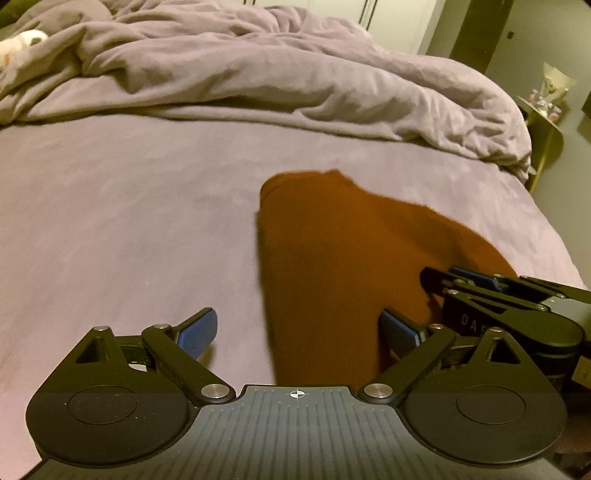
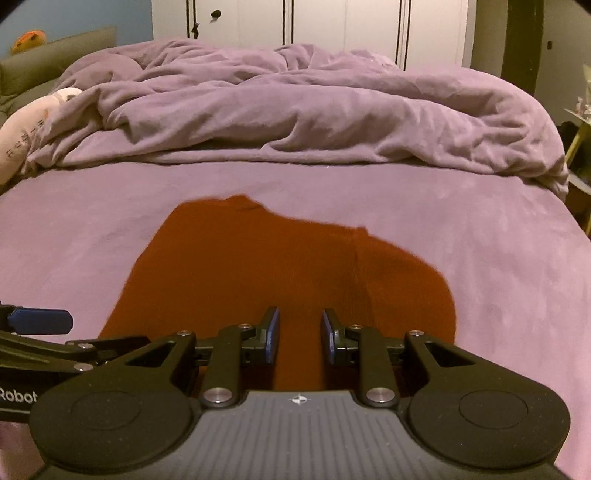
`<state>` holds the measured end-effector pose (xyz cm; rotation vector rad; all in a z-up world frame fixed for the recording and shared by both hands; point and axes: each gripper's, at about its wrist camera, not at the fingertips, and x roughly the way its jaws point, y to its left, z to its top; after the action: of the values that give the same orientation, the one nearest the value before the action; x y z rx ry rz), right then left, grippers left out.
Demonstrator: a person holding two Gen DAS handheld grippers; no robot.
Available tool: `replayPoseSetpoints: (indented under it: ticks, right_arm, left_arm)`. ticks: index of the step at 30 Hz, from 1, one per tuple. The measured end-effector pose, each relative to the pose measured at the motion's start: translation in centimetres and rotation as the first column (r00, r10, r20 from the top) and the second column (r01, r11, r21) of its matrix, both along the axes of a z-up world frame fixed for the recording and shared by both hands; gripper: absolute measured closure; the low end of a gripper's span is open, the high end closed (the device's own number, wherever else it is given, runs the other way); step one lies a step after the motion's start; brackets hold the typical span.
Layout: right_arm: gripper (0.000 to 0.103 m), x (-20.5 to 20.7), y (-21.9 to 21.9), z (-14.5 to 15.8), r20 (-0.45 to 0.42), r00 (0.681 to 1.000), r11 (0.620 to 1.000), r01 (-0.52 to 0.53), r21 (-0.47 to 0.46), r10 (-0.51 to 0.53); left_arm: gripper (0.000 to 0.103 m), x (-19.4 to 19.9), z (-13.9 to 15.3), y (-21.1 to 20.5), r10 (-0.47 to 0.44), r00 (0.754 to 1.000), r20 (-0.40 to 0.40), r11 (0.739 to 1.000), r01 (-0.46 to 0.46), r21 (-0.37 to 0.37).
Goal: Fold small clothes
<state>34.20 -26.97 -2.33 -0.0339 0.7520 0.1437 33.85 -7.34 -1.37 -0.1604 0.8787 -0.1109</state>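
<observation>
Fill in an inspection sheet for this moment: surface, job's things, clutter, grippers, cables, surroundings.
Surface: bed sheet, purple, mostly flat near the grippers.
Job's things: one rust-orange garment lying flat on the sheet; the picture is blurred there.
Clutter: rumpled duvet heaped at the far side; a pale soft toy at its left edge.
Grippers: left gripper open wide, nothing between its pads; right gripper open narrowly over the garment, holding nothing.
Cables: nothing seen.
Surroundings: white wardrobe behind the bed; a small side table with small items at the right.
</observation>
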Motion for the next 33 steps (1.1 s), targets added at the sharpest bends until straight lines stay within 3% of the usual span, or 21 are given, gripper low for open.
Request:
replayPoseSetpoints:
  ticks: [9, 14, 18, 19, 20, 21, 22, 26, 27, 28, 29, 30, 33]
  right_arm:
    - [0.080, 5.7, -0.9, -1.0, -0.008, 1.000, 0.999, 0.010, -0.043, -0.010]
    - [0.079, 6.4, -2.1, -2.2, 0.004, 1.000, 1.000, 0.023, 0.018, -0.023]
    - [0.076, 3.4, -3.9, -0.2, 0.009, 1.000, 0.992, 0.003, 0.124, -0.004]
    - [0.063, 2.0, -4.9, 0.5, 0.024, 1.000, 0.987, 0.001, 0.160, -0.005]
    - [0.032, 0.4, -6.2, 1.1, 0.039, 0.999, 0.982, 0.016, 0.191, -0.024]
    - [0.024, -1.0, -7.6, 1.5, 0.049, 0.997, 0.977, 0.047, 0.206, -0.058]
    - [0.024, -2.2, -8.9, 1.6, 0.051, 0.996, 0.972, 0.064, 0.224, -0.078]
    - [0.030, -3.5, -14.3, -0.5, -0.125, 0.989, 0.906, 0.121, 0.406, -0.076]
    - [0.034, -3.4, -15.1, -1.2, -0.162, 0.985, 0.879, 0.135, 0.456, -0.067]
    - [0.046, -3.1, -15.8, -2.0, -0.192, 0.980, 0.834, 0.145, 0.533, -0.048]
    - [0.052, -2.8, -16.3, -2.7, -0.214, 0.977, 0.791, 0.151, 0.594, -0.025]
    - [0.052, -2.5, -16.6, -3.1, -0.231, 0.973, 0.761, 0.159, 0.629, -0.013]
    - [0.045, -1.3, -16.2, -3.9, -0.249, 0.968, 0.745, 0.142, 0.652, 0.033]
  left_arm:
    - [0.000, 5.4, -2.0, -0.8, -0.005, 0.999, -0.032, 1.000, 0.005, 0.006]
    - [0.000, 5.4, -3.4, 1.0, -0.003, 0.999, -0.053, 0.994, -0.003, -0.108]
    - [0.000, 2.8, -2.3, 3.4, -0.057, 0.997, -0.059, 0.981, 0.045, -0.190]
    - [0.000, 2.4, -2.0, 3.9, -0.076, 0.995, -0.057, 0.976, 0.062, -0.210]
    - [0.000, 1.8, -1.8, 4.5, -0.097, 0.993, -0.063, 0.969, 0.080, -0.232]
    - [0.000, 1.4, -1.6, 4.9, -0.117, 0.991, -0.071, 0.962, 0.096, -0.257]
    - [0.000, 1.0, -1.7, 5.3, -0.150, 0.986, -0.075, 0.947, 0.121, -0.297]
    - [0.000, 1.5, -3.2, 5.3, -0.176, 0.976, -0.130, 0.904, 0.108, -0.413]
    - [0.001, 1.8, -3.6, 5.1, -0.175, 0.973, -0.147, 0.893, 0.094, -0.440]
    - [0.002, 2.0, -3.8, 5.0, -0.157, 0.976, -0.151, 0.888, 0.073, -0.455]
    - [0.009, 2.0, -3.8, 4.9, -0.155, 0.977, -0.149, 0.883, 0.069, -0.465]
    - [0.013, 2.2, -3.8, 4.8, -0.164, 0.975, -0.150, 0.874, 0.073, -0.480]
    - [0.015, 3.1, -4.5, 4.7, -0.161, 0.969, -0.185, 0.864, 0.048, -0.501]
